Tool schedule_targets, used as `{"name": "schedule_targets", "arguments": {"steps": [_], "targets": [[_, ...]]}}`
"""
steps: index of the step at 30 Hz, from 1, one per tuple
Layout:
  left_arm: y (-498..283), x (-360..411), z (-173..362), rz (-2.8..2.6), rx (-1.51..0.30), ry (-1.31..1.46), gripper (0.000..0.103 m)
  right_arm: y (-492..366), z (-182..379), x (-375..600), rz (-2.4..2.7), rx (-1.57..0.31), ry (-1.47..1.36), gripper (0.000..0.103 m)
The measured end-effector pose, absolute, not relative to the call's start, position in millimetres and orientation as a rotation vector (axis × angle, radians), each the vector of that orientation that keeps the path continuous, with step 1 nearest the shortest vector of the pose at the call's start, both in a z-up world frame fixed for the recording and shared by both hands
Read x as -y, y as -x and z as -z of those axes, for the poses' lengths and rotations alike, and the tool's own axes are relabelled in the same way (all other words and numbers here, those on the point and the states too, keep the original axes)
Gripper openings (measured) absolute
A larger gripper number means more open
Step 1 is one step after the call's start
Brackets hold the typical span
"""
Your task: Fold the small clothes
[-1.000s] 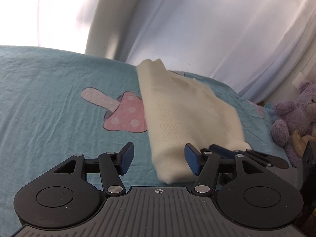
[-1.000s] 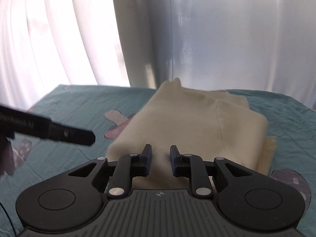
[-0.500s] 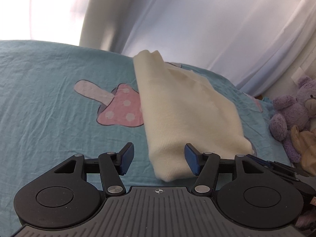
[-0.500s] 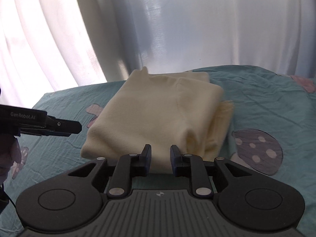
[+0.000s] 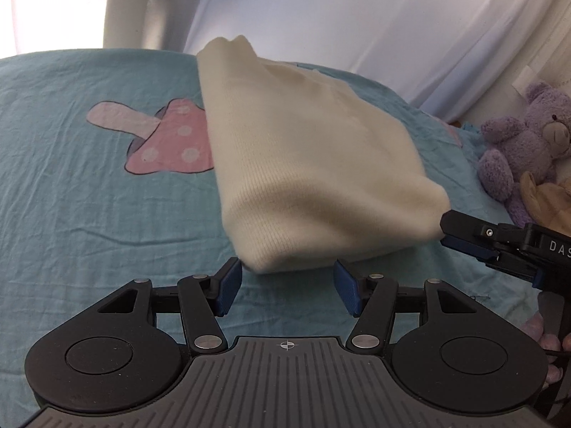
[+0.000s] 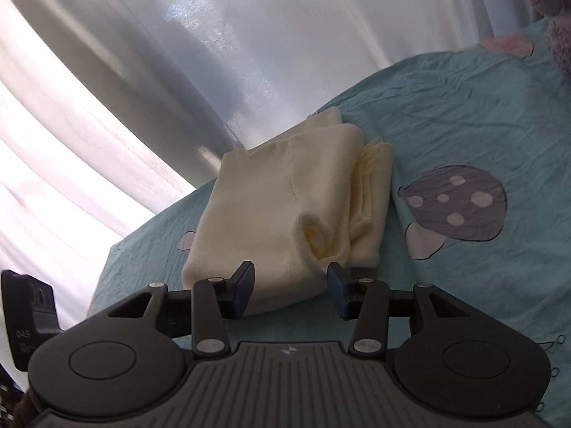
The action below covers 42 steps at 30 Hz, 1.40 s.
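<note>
A cream knit garment [image 5: 303, 164] lies folded into a thick oblong on the teal bedsheet [image 5: 71, 214]. My left gripper [image 5: 287, 281] is open, and the garment's rounded near end sits just ahead of its blue pads [image 5: 228, 285] without touching them. In the right wrist view the garment [image 6: 278, 207] shows loose folded layers along its right side. My right gripper [image 6: 291, 287] has its jaws opening; the near edge of the cloth lies between the tips, not pressed. The right gripper [image 5: 474, 239] also shows at the garment's near right corner in the left wrist view.
A purple teddy bear [image 5: 528, 142] and a tan plush toy [image 5: 546, 196] sit at the bed's right side. White curtains [image 6: 178, 71] hang behind the bed. Pink [image 5: 167, 142] and grey [image 6: 460, 207] mushroom prints flank the garment. The left gripper's body [image 6: 28, 317] is at the left edge.
The right gripper's jaws have spread apart and its view has rolled, tilting the bed. The left gripper has come lower and closer to the garment's near end.
</note>
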<state>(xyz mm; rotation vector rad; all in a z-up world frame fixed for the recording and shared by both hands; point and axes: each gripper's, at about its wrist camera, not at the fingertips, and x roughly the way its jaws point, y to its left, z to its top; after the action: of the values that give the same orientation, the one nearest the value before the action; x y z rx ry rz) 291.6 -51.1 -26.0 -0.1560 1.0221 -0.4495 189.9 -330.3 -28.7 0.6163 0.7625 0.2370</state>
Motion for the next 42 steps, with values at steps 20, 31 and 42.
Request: {"name": "schedule_targets", "arguments": {"steps": [20, 31, 42], "targets": [[-349, 2, 6, 0.469, -0.969, 0.361, 0.070, -231, 21, 377, -0.222, -0.710, -0.501, 0.074], [-400, 20, 51, 0.535, -1.061, 0.483, 0.069, -333, 45, 374, -0.400, -0.818, -0.431, 0.046], [-416, 15, 65, 0.578, -1.053, 0.564, 0.068, -371, 75, 380, -0.531, -0.897, -0.679, 0.053]]}}
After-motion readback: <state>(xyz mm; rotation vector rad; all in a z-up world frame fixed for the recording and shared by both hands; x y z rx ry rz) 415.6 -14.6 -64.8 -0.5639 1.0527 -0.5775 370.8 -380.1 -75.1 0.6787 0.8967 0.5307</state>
